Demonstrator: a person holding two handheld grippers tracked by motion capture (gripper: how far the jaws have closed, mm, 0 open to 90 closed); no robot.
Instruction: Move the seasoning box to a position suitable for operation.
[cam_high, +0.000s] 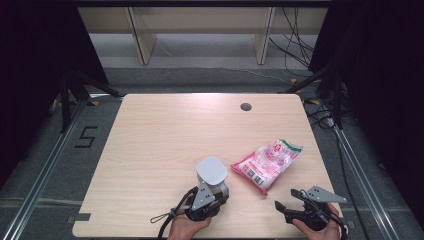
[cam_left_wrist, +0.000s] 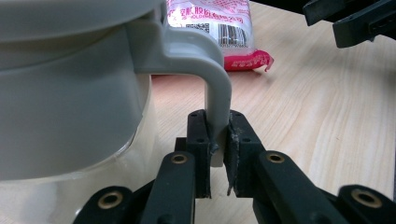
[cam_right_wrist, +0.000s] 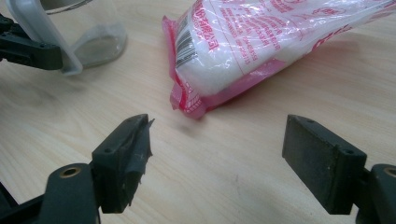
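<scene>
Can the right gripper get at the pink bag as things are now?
Probably yes. The right gripper has its jaws wide open and faces the pink bag, with bare table between them. The jar, held by the left gripper, stands off to the side.

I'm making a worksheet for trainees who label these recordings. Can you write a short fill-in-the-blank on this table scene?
1. The left gripper is shut on the jug's grey ____.
2. The right gripper stands ____, with nothing between its jaws.
3. The pink and white bag lies flat on the ____.
4. The clear jug wears a grey ____ on top.

Missing words: handle; open; table; lid
</scene>
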